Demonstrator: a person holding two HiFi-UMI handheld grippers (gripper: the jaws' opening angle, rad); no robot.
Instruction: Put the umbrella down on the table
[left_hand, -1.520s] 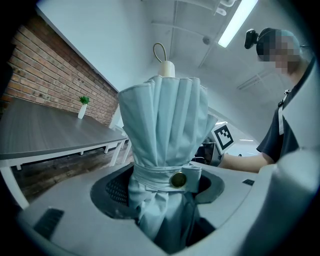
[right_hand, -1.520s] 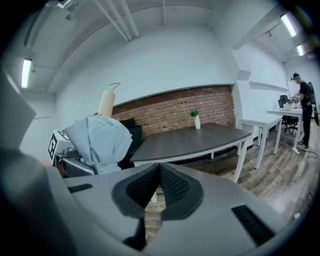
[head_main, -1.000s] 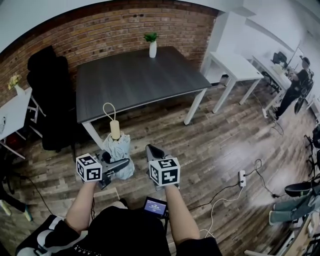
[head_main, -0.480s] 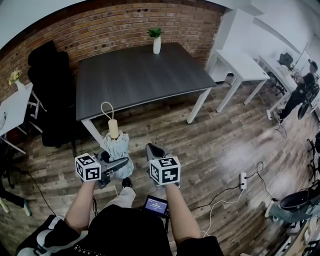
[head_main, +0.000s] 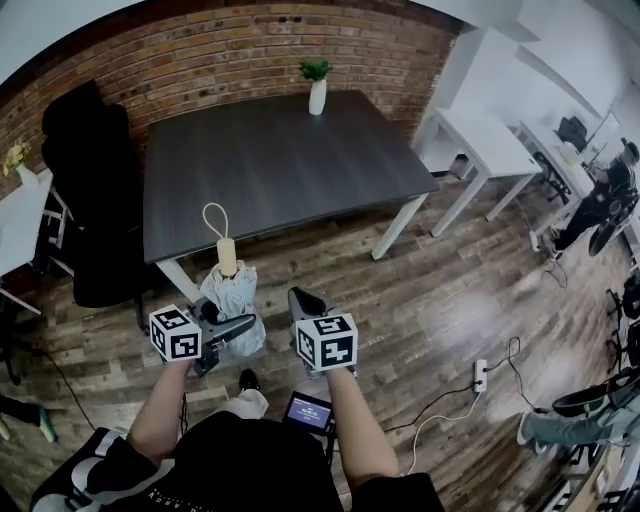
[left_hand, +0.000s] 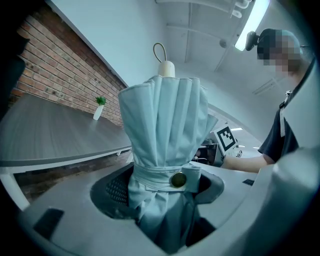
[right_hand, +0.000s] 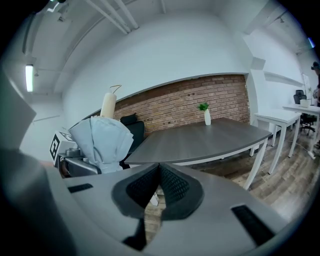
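A folded pale-blue umbrella (head_main: 231, 300) with a cream handle and a cord loop stands upright in my left gripper (head_main: 226, 326), whose jaws are shut around its strapped middle (left_hand: 165, 177). It hangs over the wooden floor, just short of the near edge of the dark grey table (head_main: 270, 160). My right gripper (head_main: 303, 305) is beside it on the right, its pads (right_hand: 172, 187) pressed together with nothing between them. In the right gripper view the umbrella (right_hand: 100, 135) shows at the left and the table (right_hand: 200, 140) lies ahead.
A small plant in a white vase (head_main: 317, 90) stands at the table's far edge by the brick wall. Black chairs (head_main: 85, 200) are at the left, white desks (head_main: 480, 140) and a person (head_main: 595, 195) at the right. Cables and a power strip (head_main: 481, 375) lie on the floor.
Both grippers and the umbrella have come closer to the table together; its near edge now lies nearer the umbrella's handle. The grip on the umbrella is unchanged.
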